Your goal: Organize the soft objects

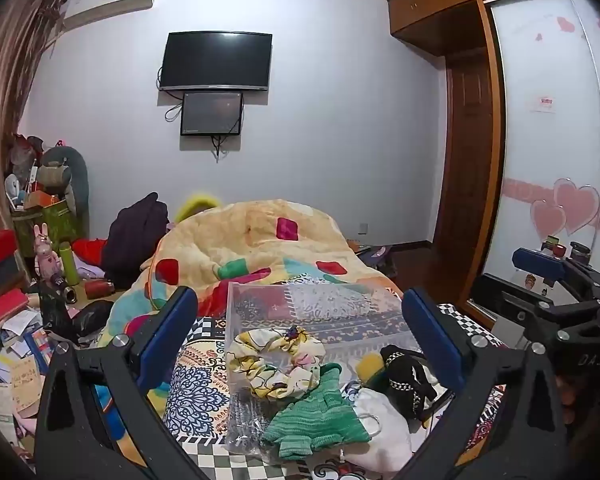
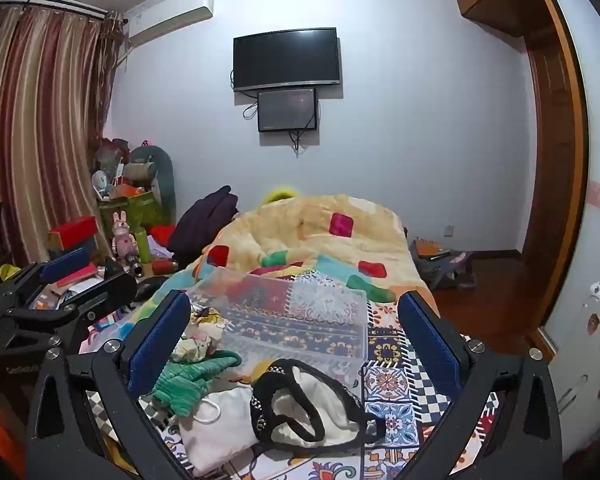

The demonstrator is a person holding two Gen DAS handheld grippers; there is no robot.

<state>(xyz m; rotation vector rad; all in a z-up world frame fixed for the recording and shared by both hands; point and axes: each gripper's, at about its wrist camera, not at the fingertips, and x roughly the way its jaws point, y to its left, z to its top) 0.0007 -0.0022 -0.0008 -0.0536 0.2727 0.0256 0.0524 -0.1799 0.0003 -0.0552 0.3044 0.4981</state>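
Pretty even indoor light, a bit dim and cool, no hard shadows anywhere. Soft glare on the wall TV point(image 1: 216, 60) and a faint sheen on the wardrobe door point(image 1: 548, 128). Heavy fisheye bending at the edges, black vignette in every corner. Slightly soft and noisy overall, with a smeared yellow blob point(image 2: 280, 196) behind the quilt point(image 2: 320, 236).

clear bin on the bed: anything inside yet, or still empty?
Mostly empty. Through the clear bin only the patterned bedspread shows; the floral scrunchie drapes over its near-left corner, and the green knit lies outside.
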